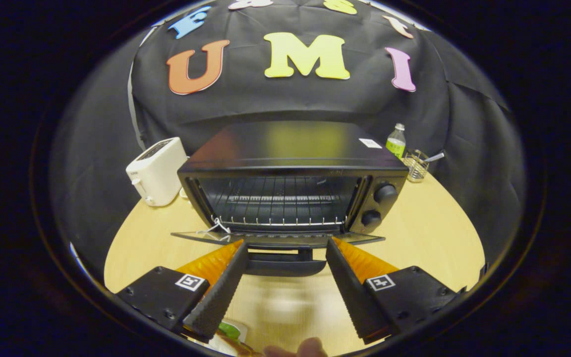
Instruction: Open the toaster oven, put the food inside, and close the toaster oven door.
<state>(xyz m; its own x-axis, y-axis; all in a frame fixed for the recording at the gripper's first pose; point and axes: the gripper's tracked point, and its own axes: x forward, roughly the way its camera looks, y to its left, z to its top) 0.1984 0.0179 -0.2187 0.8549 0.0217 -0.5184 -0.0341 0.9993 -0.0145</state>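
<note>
A black toaster oven point(293, 183) with a glossy flat top sits at the centre of the frame on a light wooden table point(429, 233). Its glass door point(275, 239) is dropped down flat toward the camera, so the cavity is open and the wire rack point(278, 206) inside is bare. The door's dark handle point(285, 265) juts out below the door's front edge. Two round black knobs point(379, 206) are stacked on the oven's right panel.

The gripper point(285, 245) reaches in from the lower part of the frame with its fingers spread wide apart, nothing between them; the tips sit just at the front edge of the lowered door, one on each side of the handle.

At the lower left of the frame, under the left finger, a plate with something green and brown point(231, 334) peeks out, partly hidden; I cannot tell what the food is. A fingertip point(310, 347) of a person shows at the bottom centre.

To the left of centre, beside the oven, stands a white slot toaster point(156, 171). At the right of centre, behind the oven, stand a clear bottle with a green label point(396, 141) and a wire basket holding a metal utensil point(417, 163).
</note>
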